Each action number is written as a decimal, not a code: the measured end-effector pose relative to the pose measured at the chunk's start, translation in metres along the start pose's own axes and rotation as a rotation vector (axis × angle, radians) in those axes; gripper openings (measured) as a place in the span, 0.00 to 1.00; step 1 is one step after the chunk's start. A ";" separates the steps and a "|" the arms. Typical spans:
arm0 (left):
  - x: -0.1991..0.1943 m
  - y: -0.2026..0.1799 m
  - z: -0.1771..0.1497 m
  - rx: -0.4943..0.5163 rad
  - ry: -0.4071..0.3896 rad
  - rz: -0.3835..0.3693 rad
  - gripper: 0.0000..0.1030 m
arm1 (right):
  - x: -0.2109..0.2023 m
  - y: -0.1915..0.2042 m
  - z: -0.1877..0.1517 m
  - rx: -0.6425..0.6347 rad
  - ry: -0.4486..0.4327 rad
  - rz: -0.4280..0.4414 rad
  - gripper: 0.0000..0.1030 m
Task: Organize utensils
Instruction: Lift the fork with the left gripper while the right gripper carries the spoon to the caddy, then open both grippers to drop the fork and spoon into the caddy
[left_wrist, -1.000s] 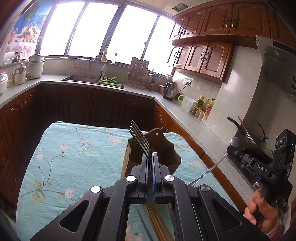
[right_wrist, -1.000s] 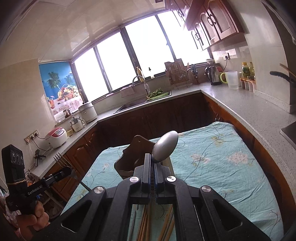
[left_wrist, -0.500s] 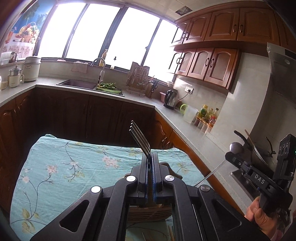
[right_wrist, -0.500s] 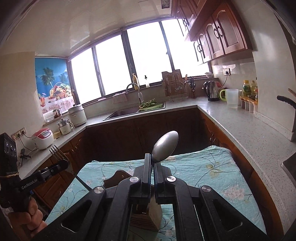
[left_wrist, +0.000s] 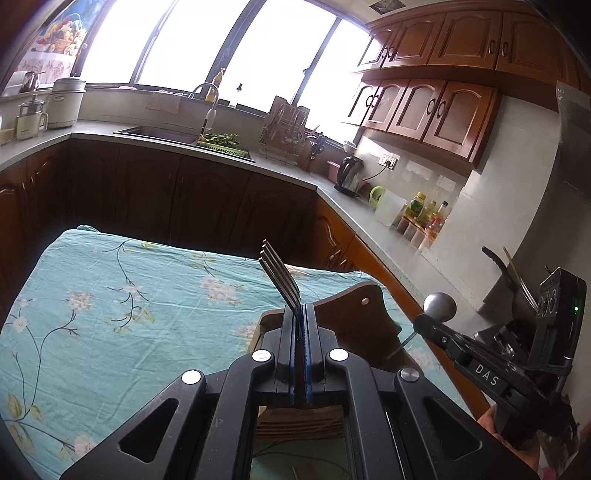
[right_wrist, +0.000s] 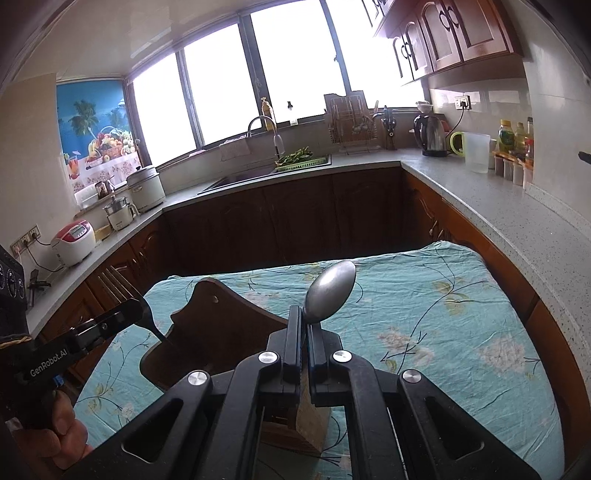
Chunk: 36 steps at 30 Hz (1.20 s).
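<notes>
My left gripper is shut on a metal fork whose tines point up and away. My right gripper is shut on a metal spoon, bowl upward. A dark wooden utensil holder stands on the table just beyond and below both grippers; it also shows in the right wrist view. The right gripper with the spoon shows at the right of the left wrist view, and the left gripper with the fork at the left of the right wrist view. Both utensil handles reach down toward the holder's opening.
The table carries a teal floral cloth. Dark wooden cabinets and a grey counter run around it, with a sink, kettle, bottles and a stove with a pan at the right.
Both grippers have tilted up and back down over the wooden holder, which now sits closer beneath them. The fork and spoon stay gripped.
</notes>
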<state>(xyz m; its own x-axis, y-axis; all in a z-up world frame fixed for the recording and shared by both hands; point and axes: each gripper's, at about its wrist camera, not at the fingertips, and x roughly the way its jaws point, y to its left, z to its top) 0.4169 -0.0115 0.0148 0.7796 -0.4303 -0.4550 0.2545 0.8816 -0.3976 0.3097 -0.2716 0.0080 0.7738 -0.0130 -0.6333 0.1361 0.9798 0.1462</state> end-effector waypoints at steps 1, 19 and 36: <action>-0.002 0.001 -0.003 -0.003 0.002 -0.001 0.01 | 0.002 0.000 -0.001 0.002 0.007 0.001 0.02; 0.004 0.002 -0.018 -0.012 0.018 0.012 0.03 | 0.008 -0.006 -0.009 0.017 0.039 0.025 0.04; -0.017 0.008 -0.025 -0.021 0.012 0.047 0.25 | -0.005 -0.019 -0.015 0.079 0.040 0.024 0.39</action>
<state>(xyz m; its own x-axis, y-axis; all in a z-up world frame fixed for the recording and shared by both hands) 0.3913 -0.0021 -0.0010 0.7833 -0.3913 -0.4830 0.2057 0.8964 -0.3926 0.2940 -0.2868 -0.0023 0.7522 0.0194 -0.6586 0.1675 0.9611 0.2196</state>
